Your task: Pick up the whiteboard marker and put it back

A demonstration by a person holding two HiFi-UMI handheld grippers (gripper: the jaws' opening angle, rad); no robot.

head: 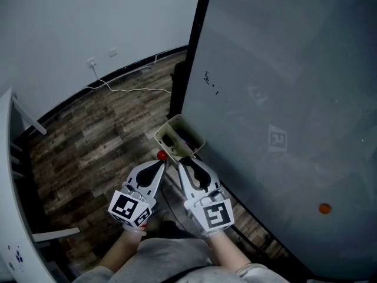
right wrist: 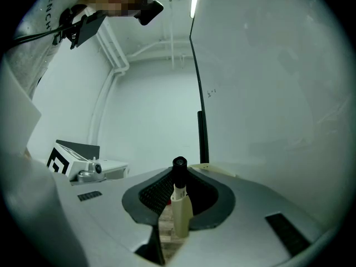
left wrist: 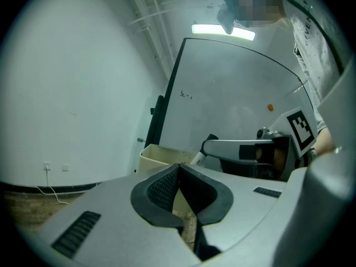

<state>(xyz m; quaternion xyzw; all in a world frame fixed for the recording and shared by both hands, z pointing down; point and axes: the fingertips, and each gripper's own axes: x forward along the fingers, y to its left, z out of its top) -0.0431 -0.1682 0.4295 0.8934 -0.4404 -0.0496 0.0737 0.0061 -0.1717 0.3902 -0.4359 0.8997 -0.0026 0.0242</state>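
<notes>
Closest to the head camera are the two grippers, held side by side in front of the person. The left gripper (head: 159, 164) has its jaws pressed together with nothing between them. The right gripper (head: 182, 160) grips the whiteboard marker (right wrist: 180, 204), which has a cream body and a black cap and stands between the pads with its lower end free. Both tips reach to the beige box (head: 166, 129), which sits at the dark edge of the whiteboard (head: 283, 99). I judge that the marker is already picked up and that putting it back is not yet done. The next move needs to carry it over the box mouth, lower it inside, and only then part the jaws. The head view hides the marker under the gripper. The left gripper view shows it from the side, tilted, just beside the box rim.
</notes>
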